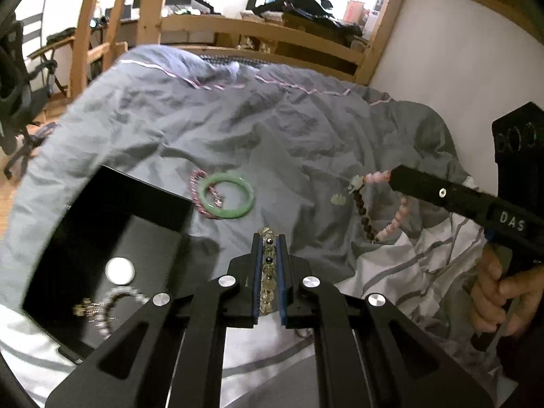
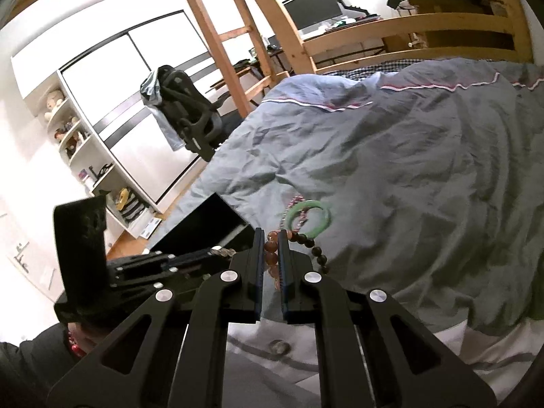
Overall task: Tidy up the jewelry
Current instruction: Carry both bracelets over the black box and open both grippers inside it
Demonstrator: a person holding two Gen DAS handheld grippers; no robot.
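Observation:
My left gripper (image 1: 269, 238) is shut on a clear yellowish bead bracelet (image 1: 267, 273), held above the bed beside the open black jewelry box (image 1: 112, 224). The box holds a pale bead bracelet (image 1: 114, 302) and a small chain piece (image 1: 85, 307). My right gripper (image 2: 271, 233) is shut on a pink and dark bead bracelet (image 2: 272, 255); in the left wrist view it hangs from that gripper (image 1: 391, 175) as a loop (image 1: 380, 214). A green jade bangle (image 1: 227, 195) lies on a pink bead bracelet (image 1: 197, 183) on the quilt; the bangle also shows in the right wrist view (image 2: 307, 216).
A rumpled grey quilt (image 1: 238, 119) covers the bed, with a white striped sheet (image 1: 408, 272) near me. A wooden bed frame and ladder (image 2: 217, 34) stand behind, with an office chair (image 2: 183, 108) and a white wall (image 1: 459, 51) at the right.

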